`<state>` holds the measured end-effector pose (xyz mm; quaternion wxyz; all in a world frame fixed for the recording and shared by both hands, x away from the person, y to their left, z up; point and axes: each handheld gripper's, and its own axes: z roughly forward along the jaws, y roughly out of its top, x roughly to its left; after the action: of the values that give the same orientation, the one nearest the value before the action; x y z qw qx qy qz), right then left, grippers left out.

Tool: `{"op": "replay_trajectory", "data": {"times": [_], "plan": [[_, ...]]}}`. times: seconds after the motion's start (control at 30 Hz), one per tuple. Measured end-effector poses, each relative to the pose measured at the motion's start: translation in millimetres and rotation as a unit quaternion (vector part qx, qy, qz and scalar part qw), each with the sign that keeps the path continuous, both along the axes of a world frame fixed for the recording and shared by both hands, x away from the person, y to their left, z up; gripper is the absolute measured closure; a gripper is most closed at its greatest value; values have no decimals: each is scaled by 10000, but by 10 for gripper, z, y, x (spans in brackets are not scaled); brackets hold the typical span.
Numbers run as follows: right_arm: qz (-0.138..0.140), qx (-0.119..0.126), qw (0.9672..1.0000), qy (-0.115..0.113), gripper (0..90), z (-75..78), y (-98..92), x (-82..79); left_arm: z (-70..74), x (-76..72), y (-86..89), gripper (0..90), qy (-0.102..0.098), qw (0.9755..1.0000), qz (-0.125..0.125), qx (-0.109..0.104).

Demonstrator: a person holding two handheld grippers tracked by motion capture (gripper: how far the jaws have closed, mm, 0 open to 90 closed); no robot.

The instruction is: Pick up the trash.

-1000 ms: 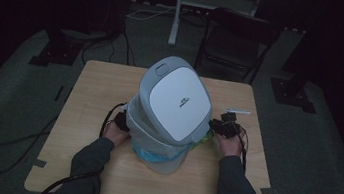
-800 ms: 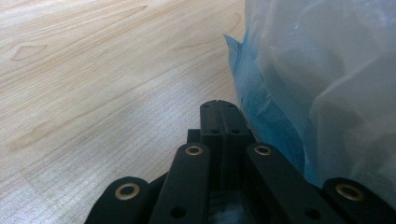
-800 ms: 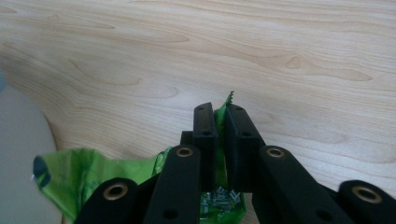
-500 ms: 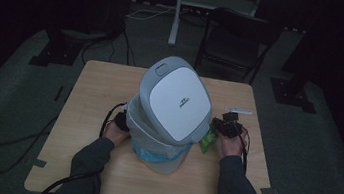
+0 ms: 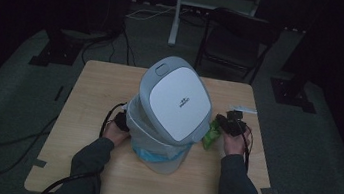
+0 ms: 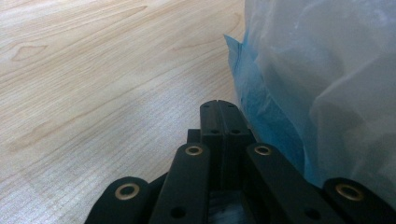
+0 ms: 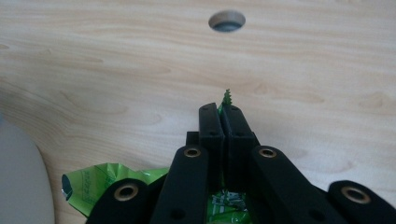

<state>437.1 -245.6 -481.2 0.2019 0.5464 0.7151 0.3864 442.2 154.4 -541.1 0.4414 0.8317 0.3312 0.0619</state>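
Surroundings: I see a grey-lidded bin (image 5: 173, 110) mid-table (image 5: 95, 87), blocking my line between both hands.
Wrapper: green, crinkled wrapper (image 5: 212, 134) at the bin's 3 o'clock.
Right gripper (image 7: 223, 108): jaws have just closed, pinching the wrapper's serrated edge.
Left gripper (image 6: 218, 104): pressed together, empty, beside the bin's blue liner (image 6: 266, 112).

The person wore dark long sleeves (image 5: 94, 155) that ran to the wrists. Each gripper, left (image 6: 218, 105) and right (image 7: 219, 108), was matte black, with two flat ribbed jaws, broad link arms set with brass-ringed rivets at 5 and 7 o'clock below the tips, and small screw holes. A black cable (image 5: 106, 118) looped from the left one.
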Motion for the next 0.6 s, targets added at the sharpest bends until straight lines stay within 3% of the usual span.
{"op": "replay_trajectory", "data": {"times": [0.17, 0.6], "plan": [[27, -47, 9998, -189, 881, 109, 20, 12, -2, -3, -1, 900, -9, 10000, 11, -4], [37, -51, 9991, -429, 881, 304, 36, 50, -2, -2, 0, 900, -8, 10000, 5, -6]]}}
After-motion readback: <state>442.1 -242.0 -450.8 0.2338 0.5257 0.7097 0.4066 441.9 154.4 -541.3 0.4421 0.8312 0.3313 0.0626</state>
